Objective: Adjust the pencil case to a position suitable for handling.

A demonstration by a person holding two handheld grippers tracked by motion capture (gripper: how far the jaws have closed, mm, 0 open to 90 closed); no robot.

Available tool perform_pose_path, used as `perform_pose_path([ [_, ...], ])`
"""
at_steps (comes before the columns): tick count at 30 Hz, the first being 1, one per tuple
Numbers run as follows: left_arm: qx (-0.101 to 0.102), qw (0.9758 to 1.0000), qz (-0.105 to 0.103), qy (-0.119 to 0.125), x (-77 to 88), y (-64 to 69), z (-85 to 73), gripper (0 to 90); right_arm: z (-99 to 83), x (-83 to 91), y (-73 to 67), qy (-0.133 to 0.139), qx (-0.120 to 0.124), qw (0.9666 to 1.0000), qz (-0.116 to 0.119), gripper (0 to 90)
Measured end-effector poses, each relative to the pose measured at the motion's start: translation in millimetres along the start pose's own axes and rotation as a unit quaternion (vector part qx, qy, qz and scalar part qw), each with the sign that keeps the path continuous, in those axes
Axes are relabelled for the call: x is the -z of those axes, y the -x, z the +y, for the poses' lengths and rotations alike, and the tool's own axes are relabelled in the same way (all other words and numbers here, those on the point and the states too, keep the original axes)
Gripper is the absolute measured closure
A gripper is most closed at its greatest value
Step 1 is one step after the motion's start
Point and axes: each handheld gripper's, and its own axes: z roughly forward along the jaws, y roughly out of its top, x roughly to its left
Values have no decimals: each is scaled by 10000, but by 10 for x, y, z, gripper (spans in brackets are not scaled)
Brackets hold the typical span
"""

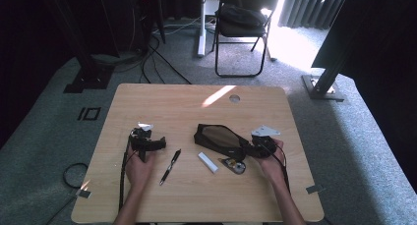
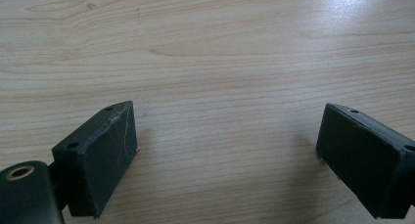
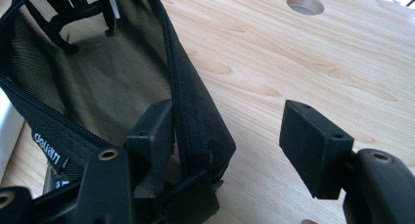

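Right tool (image 3: 222, 155) at the near corner of a black mesh pouch (image 3: 98, 82), jaws apart – one jaw slipped inside the open mouth, the other standing clear over bare wood, the zipped rim between them but not pinched. Probably placed so to take hold of that rim and keep the mouth open for loading. On the high view, same tool (image 1: 248, 149) at the pouch's (image 1: 219, 136) right end, held by the right hand (image 1: 270, 163).

Pouch lying flat near the middle of the tabletop (image 1: 162, 99), unzipped, its mesh letting the wood show through. A small woven label on the seam with white letters, seen at an angle – seems to read "design", not surely legible. Black cord loops inside the far end.

Left tool (image 2: 225, 150) pointing down at bare wood, jaws wide apart, nothing between them; on the high view (image 1: 160, 144) parked well left of the pouch, likely waiting its turn.

Between the two, loose things presumably meant for the pouch: a black pen (image 1: 170, 166) lying slantwise just right of the left hand (image 1: 139, 166), a white eraser-like block (image 1: 207, 162) close by the pouch's near edge, and a small round-cored dispenser (image 1: 235, 165), perhaps correction tape, just beside the right tool. No readable print on these. A round cable hole (image 3: 305, 4) in the tabletop farther off.
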Motion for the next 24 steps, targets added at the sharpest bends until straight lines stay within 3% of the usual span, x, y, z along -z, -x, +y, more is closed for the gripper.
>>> perform_pose_path([
  [15,-2,10000,0,-1,0,0,0,84,5,30,84,117,-218,9997,-58,369],
  [20,-2,10000,0,0,0,-1,0,84,66,130,88,392,-294,9987,-136,307],
  [24,0,10000,-1,0,0,0,0,84,99,259,96,613,-345,9975,-100,311],
])
